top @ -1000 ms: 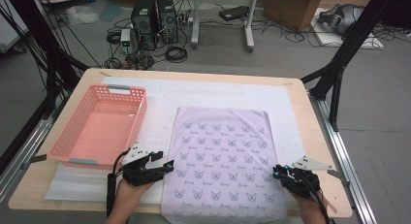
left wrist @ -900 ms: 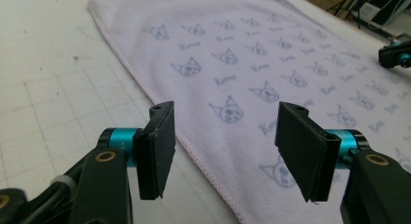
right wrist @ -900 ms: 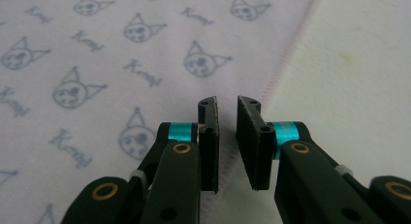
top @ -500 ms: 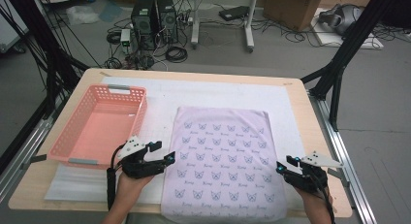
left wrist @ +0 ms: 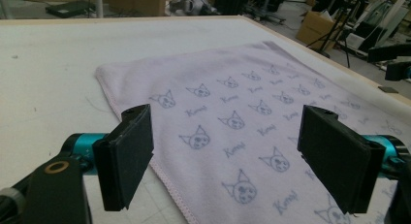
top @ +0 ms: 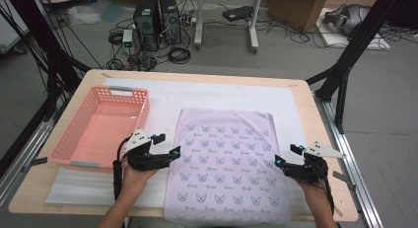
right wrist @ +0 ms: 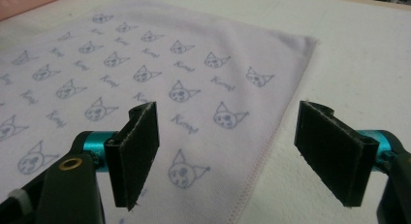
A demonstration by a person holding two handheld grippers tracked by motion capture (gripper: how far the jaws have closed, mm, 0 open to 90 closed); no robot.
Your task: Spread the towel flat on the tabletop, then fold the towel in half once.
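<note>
The lilac cat-print towel point(top: 229, 169) is lying flat and smooth on the white mat point(top: 207, 97) covering the desk point(top: 300, 90), its near edge hanging slightly over the front. The left gripper point(top: 165, 154) is hovering at the towel's left edge and the right gripper point(top: 286, 161) at its right edge; both sets of jaws have just been opening and are now standing wide with nothing between them. Spreading seems finished, judging by the lack of wrinkles. Folding and moving it into the pink basket point(top: 101, 127), which is sitting empty, probably remain.
</note>
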